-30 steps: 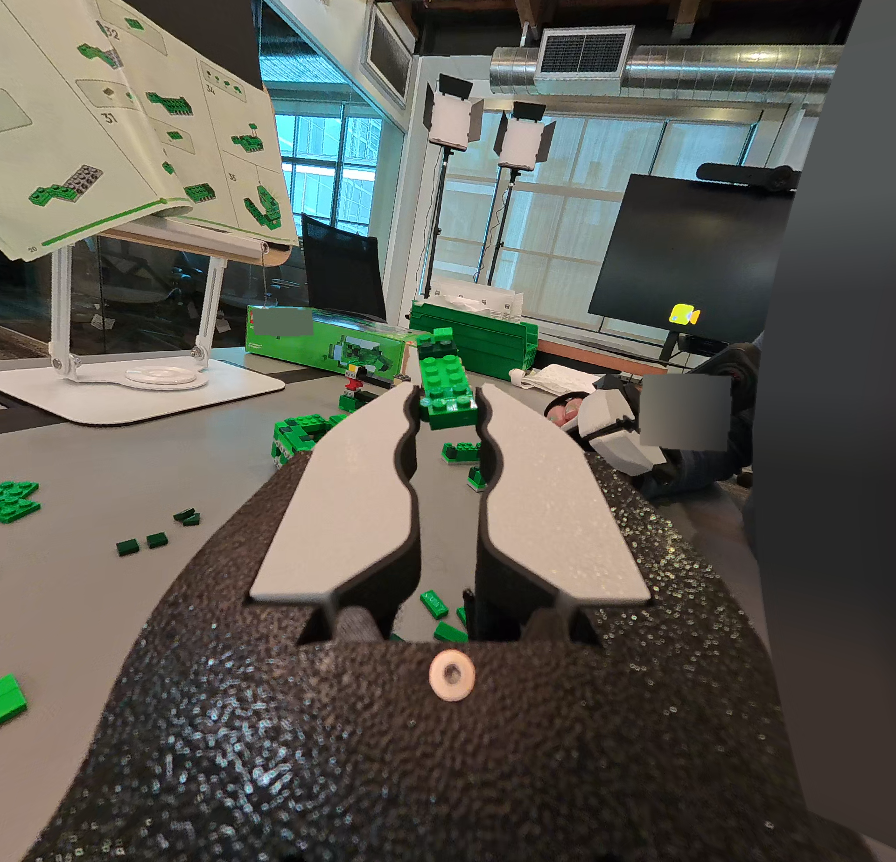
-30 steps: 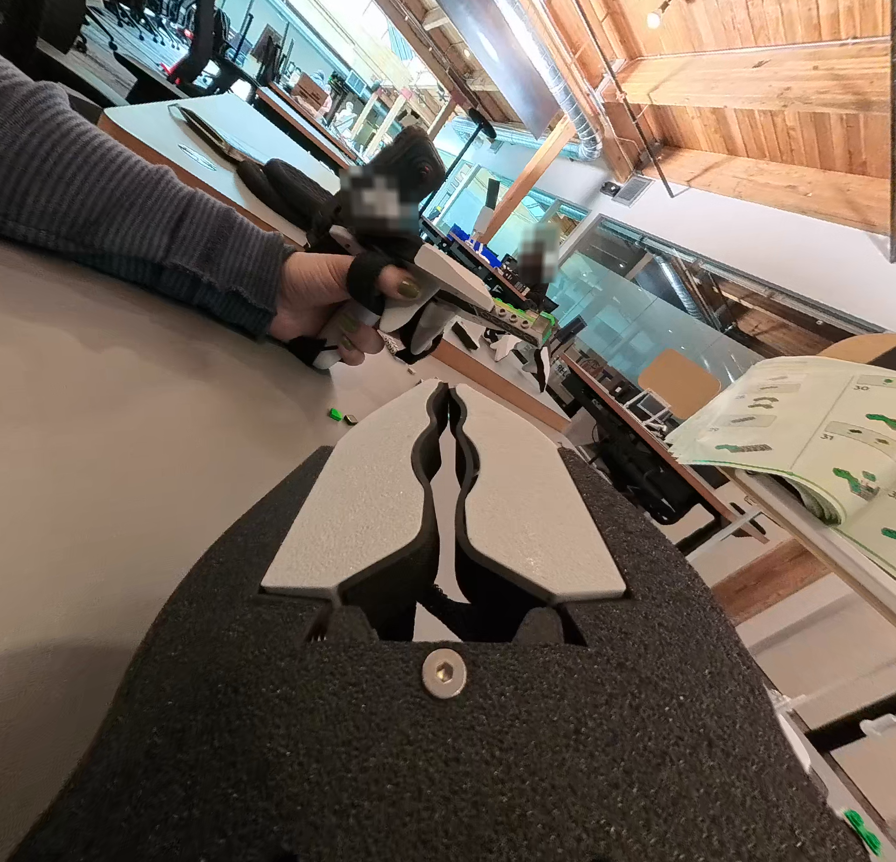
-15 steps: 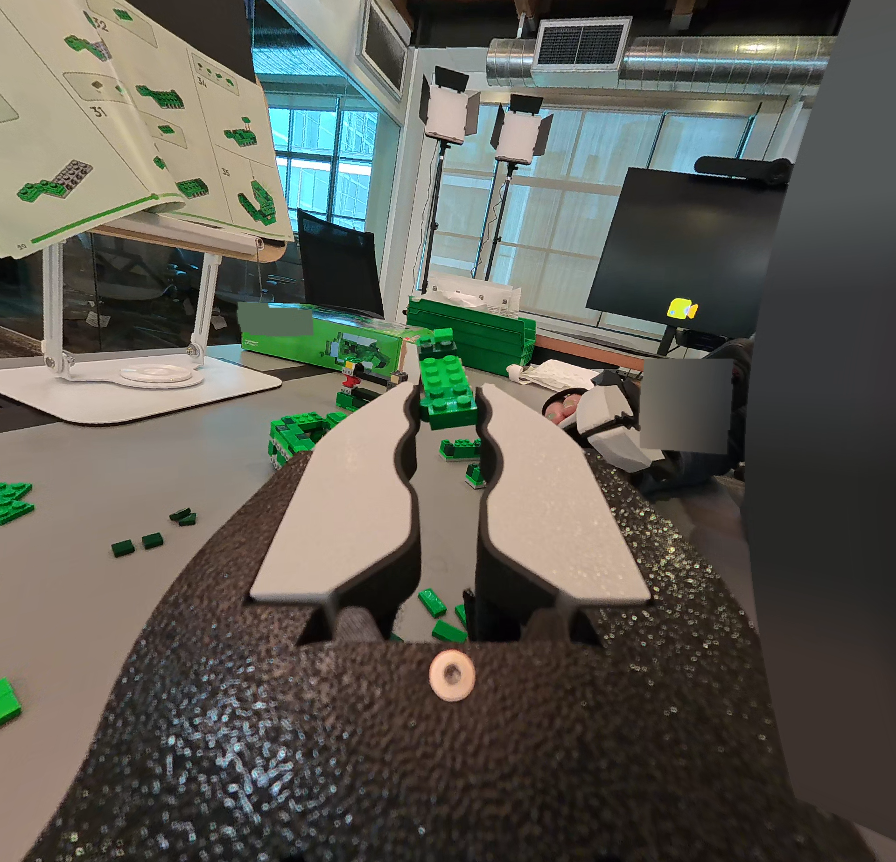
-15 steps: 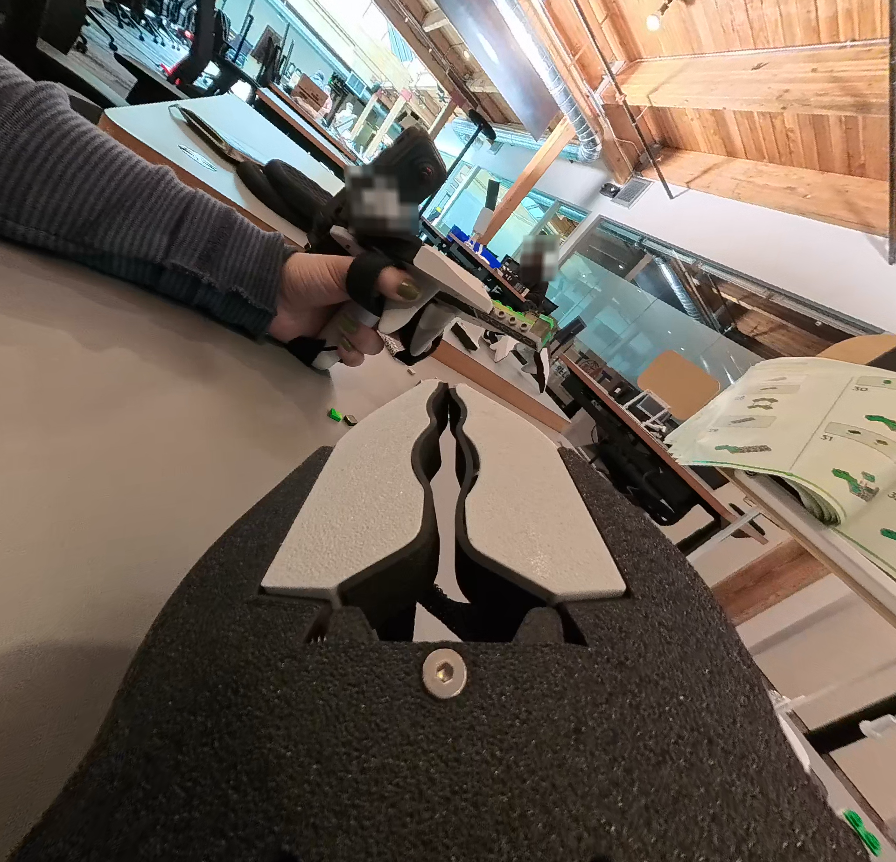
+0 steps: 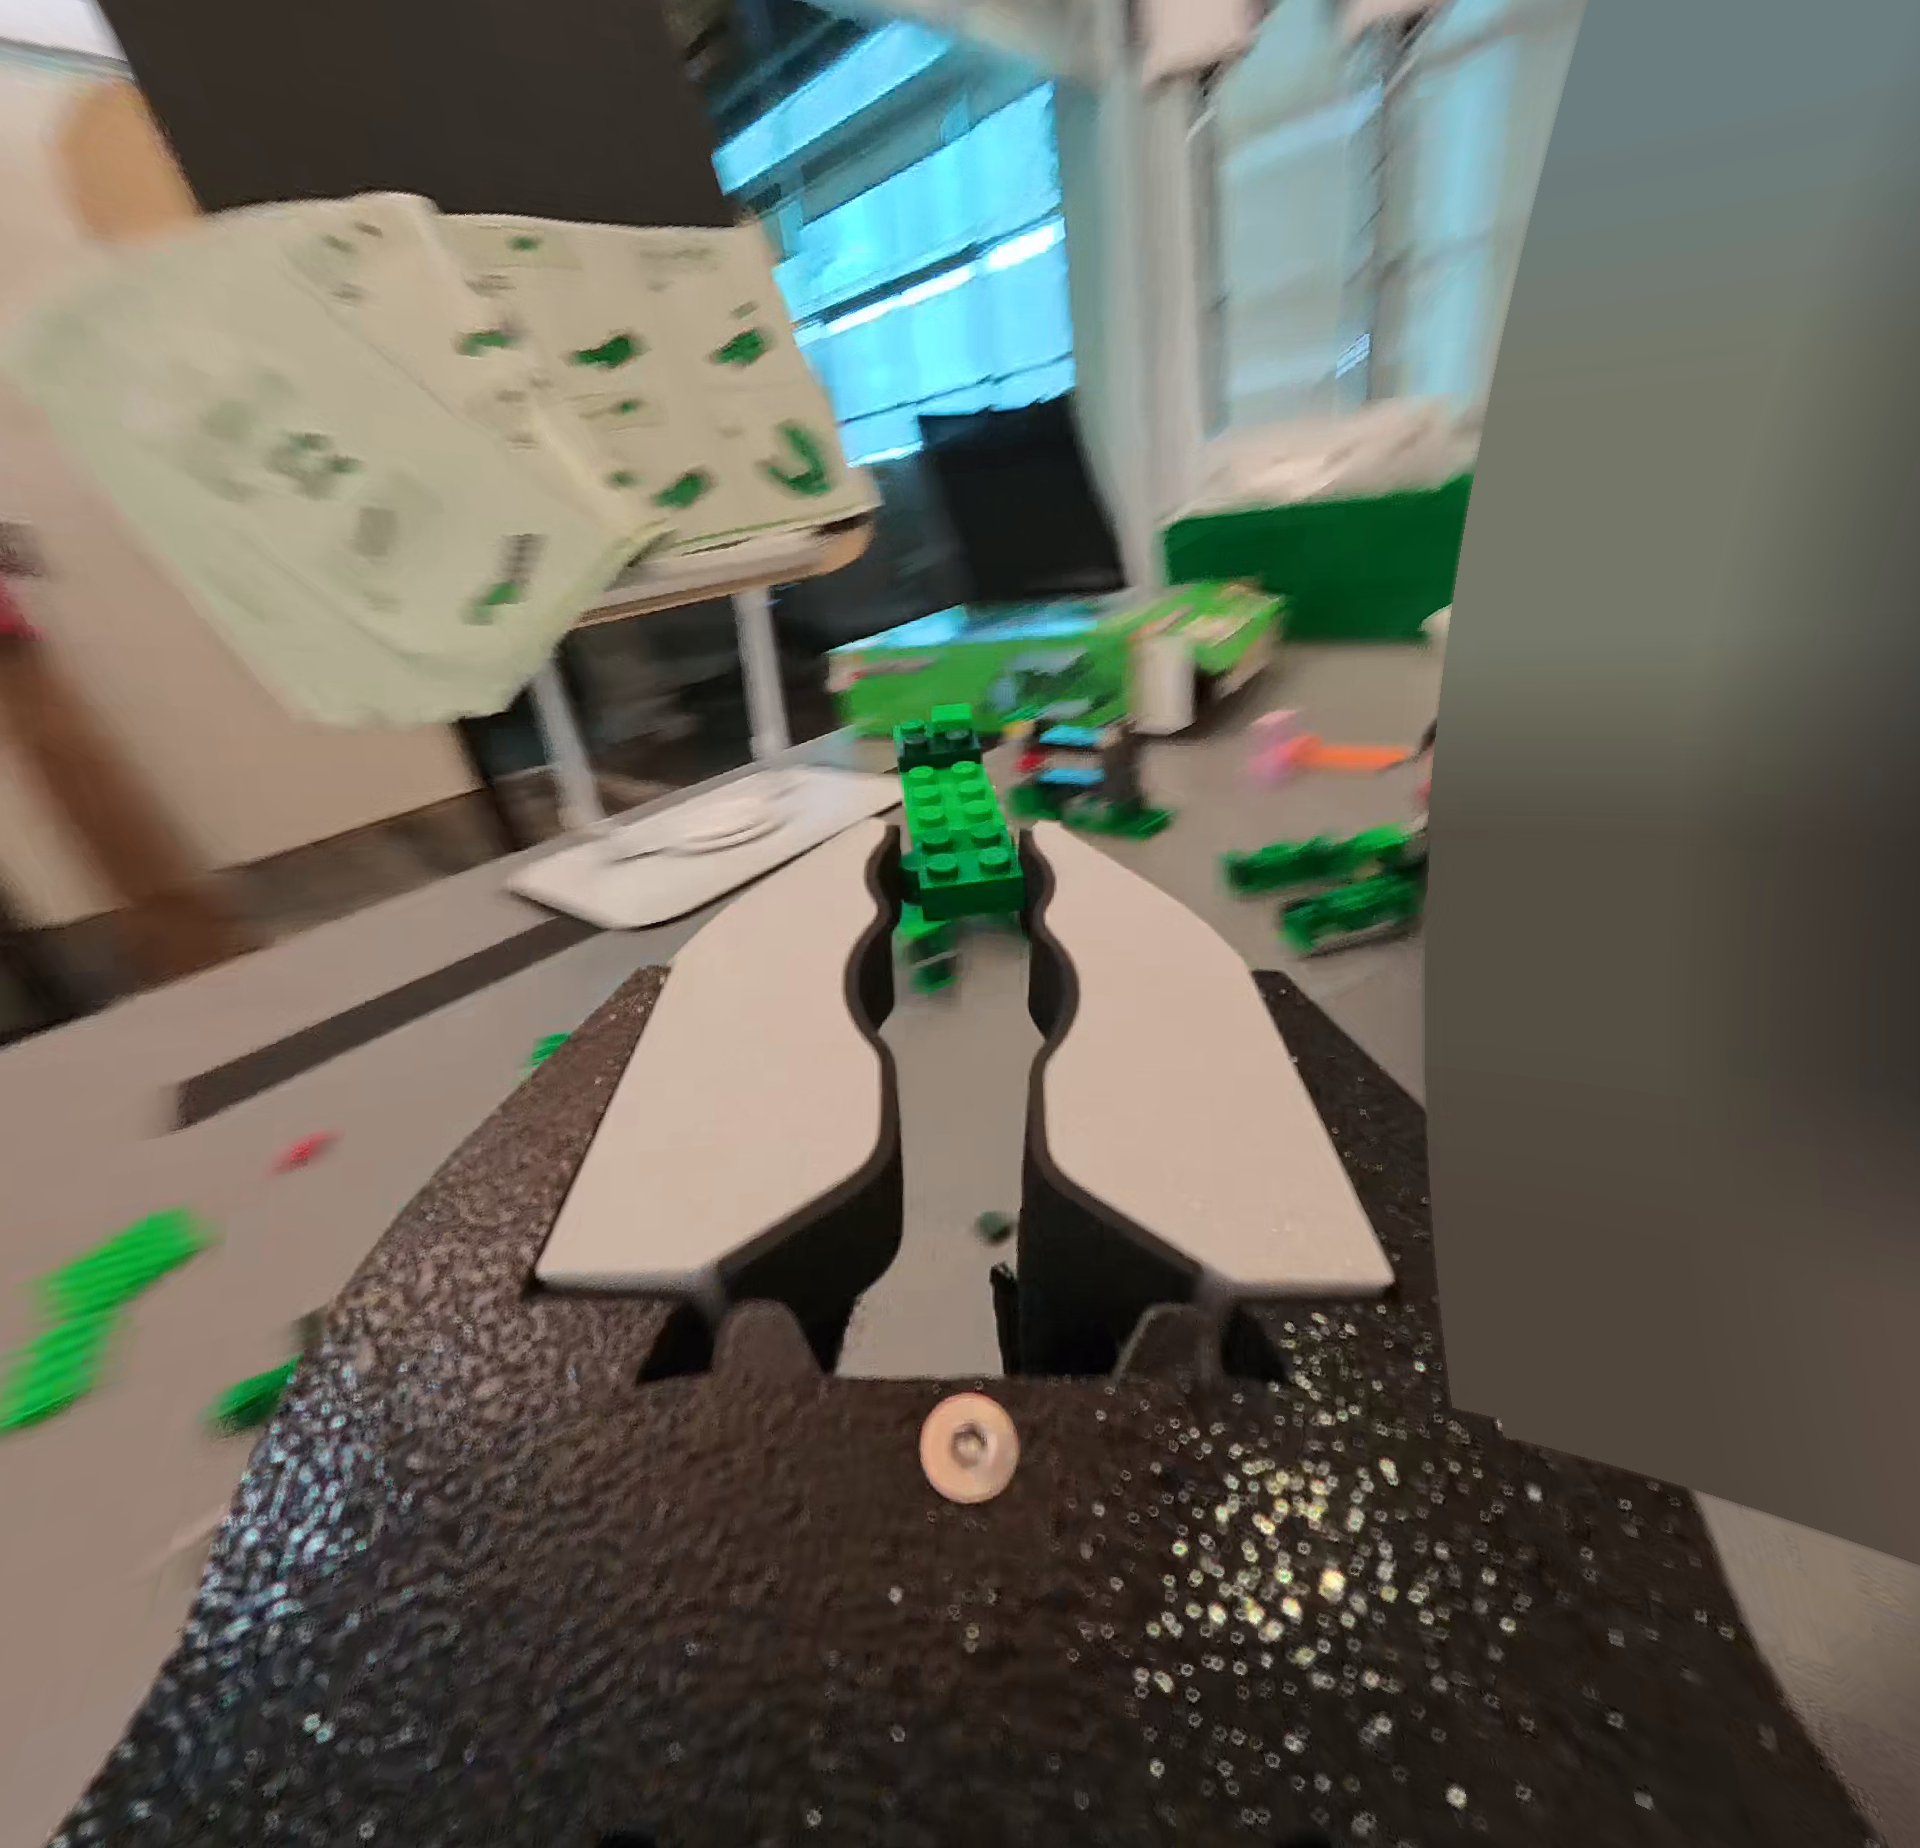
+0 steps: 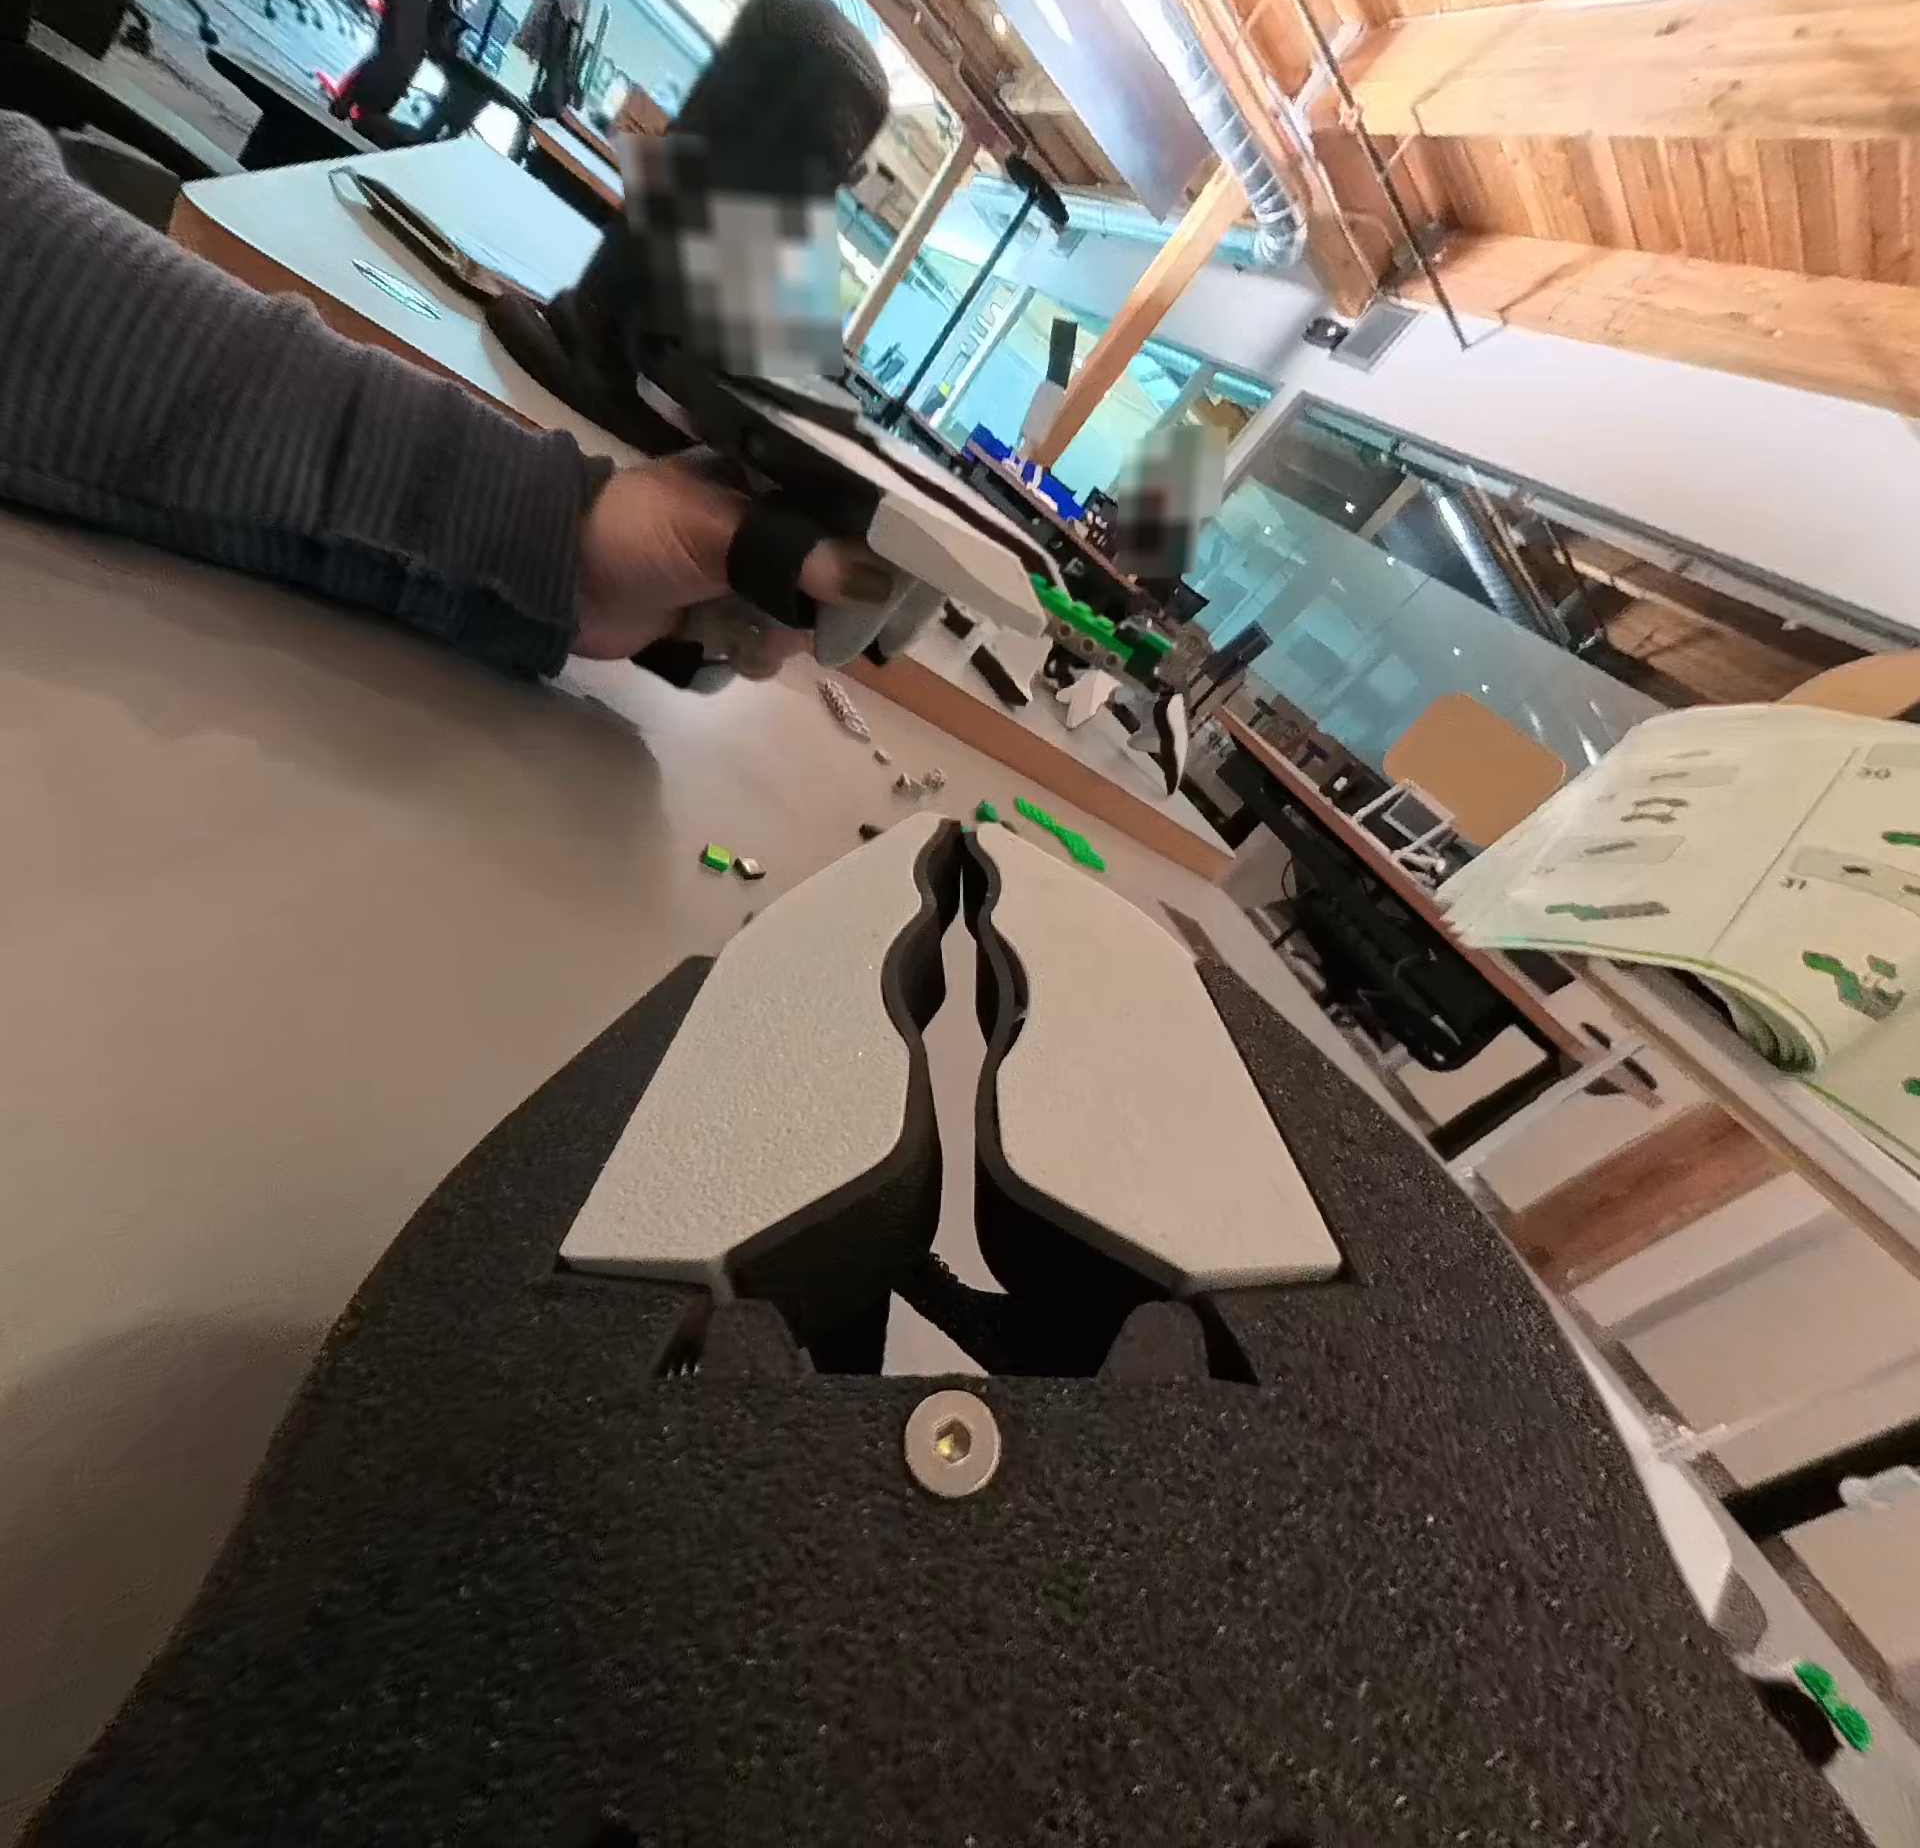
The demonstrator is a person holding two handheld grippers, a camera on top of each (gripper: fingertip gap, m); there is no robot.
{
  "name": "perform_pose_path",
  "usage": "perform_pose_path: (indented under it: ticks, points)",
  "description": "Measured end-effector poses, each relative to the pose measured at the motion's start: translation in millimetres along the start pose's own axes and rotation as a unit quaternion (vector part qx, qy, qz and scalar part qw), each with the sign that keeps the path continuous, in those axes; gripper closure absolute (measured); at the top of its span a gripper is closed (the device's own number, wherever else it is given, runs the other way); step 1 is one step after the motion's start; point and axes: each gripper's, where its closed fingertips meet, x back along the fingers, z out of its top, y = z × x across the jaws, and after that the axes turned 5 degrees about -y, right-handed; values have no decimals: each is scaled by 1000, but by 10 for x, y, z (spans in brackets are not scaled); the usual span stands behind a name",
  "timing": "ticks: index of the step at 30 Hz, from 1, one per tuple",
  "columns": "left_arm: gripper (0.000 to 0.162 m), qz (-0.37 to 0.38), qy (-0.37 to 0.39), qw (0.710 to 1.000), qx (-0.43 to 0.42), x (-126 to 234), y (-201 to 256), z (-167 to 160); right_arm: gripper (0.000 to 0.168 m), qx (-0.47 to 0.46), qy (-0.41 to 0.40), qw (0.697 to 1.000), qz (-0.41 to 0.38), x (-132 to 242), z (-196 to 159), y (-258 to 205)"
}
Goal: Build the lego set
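Observation:
My left gripper (image 5: 958,848) is shut on a green lego assembly (image 5: 961,832), a bright green studded piece with a darker green piece at its far end, held above the grey table (image 5: 312,1071). The left wrist view is motion-blurred. In the right wrist view the left gripper (image 6: 1039,603) shows farther off in a person's hand, with the green and grey assembly (image 6: 1101,635) sticking out of it. My right gripper (image 6: 961,842) is shut and empty, low over the table (image 6: 260,915).
An open instruction booklet (image 5: 436,448) rests on a white stand (image 5: 707,842); it also shows at the right (image 6: 1714,884). A green lego box (image 5: 1049,666), a small colourful build (image 5: 1091,780) and loose green pieces (image 5: 1330,884) lie on the table. More small pieces (image 6: 1049,832) lie ahead of my right gripper. My hands' fingertips stand some 12 cm from each other.
The left gripper has swung fast to the left with the green assembly still in it, blurring its view. The right gripper has tilted slightly and stays shut.

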Motion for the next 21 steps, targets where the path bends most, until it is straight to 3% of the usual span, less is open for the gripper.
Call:
perform_pose_path:
  ticks: [7,11,15,21]
  points:
    - [141,75,-10,997,18,83,-285,-83,168,-85,-107,982,133,-238,-254,-40]
    - [141,42,-13,999,23,44,-217,-105,160,-22,-181,947,266,-406,-460,-146]
    - [141,-31,-19,998,43,15,-71,-133,156,31,-147,901,407,-474,-459,-217]
    - [141,-44,-35,997,54,67,-105,-186,151,109,-175,835,511,-601,-661,-318]
